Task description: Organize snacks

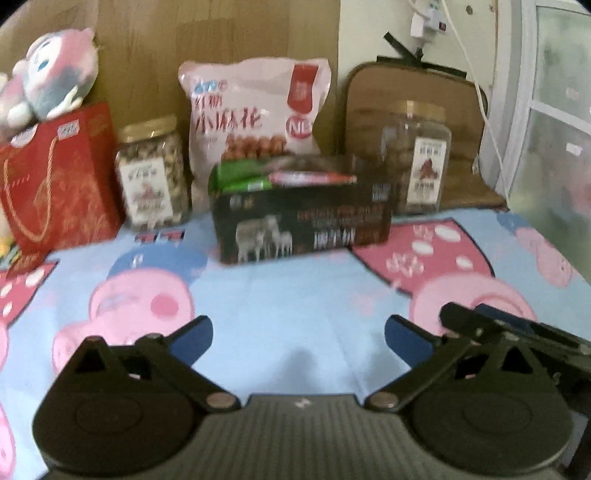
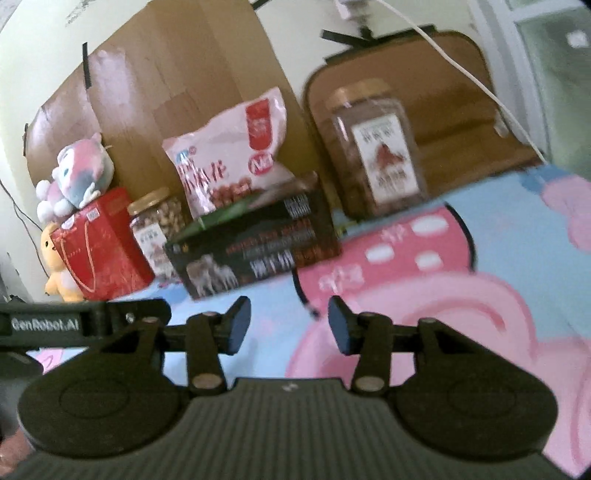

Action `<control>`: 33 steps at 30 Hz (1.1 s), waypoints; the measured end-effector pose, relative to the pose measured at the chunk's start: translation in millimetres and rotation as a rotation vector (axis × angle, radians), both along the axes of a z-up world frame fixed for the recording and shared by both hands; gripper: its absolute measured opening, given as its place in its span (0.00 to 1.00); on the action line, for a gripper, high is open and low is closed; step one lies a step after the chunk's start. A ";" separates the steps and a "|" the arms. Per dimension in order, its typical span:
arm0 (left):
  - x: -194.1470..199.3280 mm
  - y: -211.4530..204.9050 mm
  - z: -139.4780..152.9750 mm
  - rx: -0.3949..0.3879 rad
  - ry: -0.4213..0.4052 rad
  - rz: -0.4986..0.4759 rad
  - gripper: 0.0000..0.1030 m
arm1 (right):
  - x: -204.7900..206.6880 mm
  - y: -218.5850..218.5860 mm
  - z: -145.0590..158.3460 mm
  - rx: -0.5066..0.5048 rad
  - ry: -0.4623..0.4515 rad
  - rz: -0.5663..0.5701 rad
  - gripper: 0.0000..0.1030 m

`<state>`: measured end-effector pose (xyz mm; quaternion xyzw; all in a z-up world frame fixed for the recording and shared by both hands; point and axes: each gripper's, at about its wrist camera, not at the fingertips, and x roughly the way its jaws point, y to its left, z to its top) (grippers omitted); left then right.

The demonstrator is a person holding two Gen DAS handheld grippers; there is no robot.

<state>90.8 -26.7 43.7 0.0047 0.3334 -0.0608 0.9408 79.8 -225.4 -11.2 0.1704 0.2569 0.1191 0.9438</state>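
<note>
Insp. note, both wrist views blurred. Left gripper [image 1: 297, 338]: jaws spread wide, nothing btwn them, over the blue-and-pink cartoon-print bed sheet [image 1: 295, 295]. Right gripper [image 2: 290, 325]: jaws partly apart, also empty.

Snacks sit in a row at the back, against the brown cardboard panel [image 1: 221, 33]: red paper gift bag w/ cord handles [image 1: 59, 177], clear plastic jar of nuts w/ gold lid [image 1: 149, 173], pink-and-white twisted-snack pouch [image 1: 255, 110] standing upright, second clear jar w/ gold lid [image 1: 421, 158] to the right. In front, a dark rectangular open-top carton printed w/ sheep [image 1: 301, 225] holding green and red packets [image 1: 258, 179]. Grey-and-pink plush toy [image 1: 55, 77] rests atop the gift bag.

Risks, as judged:
- Soft bedding = unstable base; jars may tip if nudged.
- Pouch leans behind the carton; shifting the carton could drop it.
- Grippers are close together; a clash is possible on a shared reach.
</note>
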 end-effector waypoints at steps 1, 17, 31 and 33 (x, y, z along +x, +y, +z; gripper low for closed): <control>-4.7 2.2 -4.3 -0.008 0.009 0.011 1.00 | -4.9 -0.2 -1.1 -0.001 0.004 -0.008 0.51; -33.5 29.7 -30.1 -0.009 0.040 0.191 1.00 | -30.6 9.8 -5.7 -0.041 0.005 -0.016 0.58; -38.4 21.6 -20.0 0.074 -0.033 0.178 1.00 | -30.6 10.9 -3.9 -0.038 -0.015 -0.016 0.60; -38.2 19.2 -20.0 0.095 -0.028 0.183 1.00 | -30.8 11.0 -3.9 -0.036 -0.016 -0.015 0.60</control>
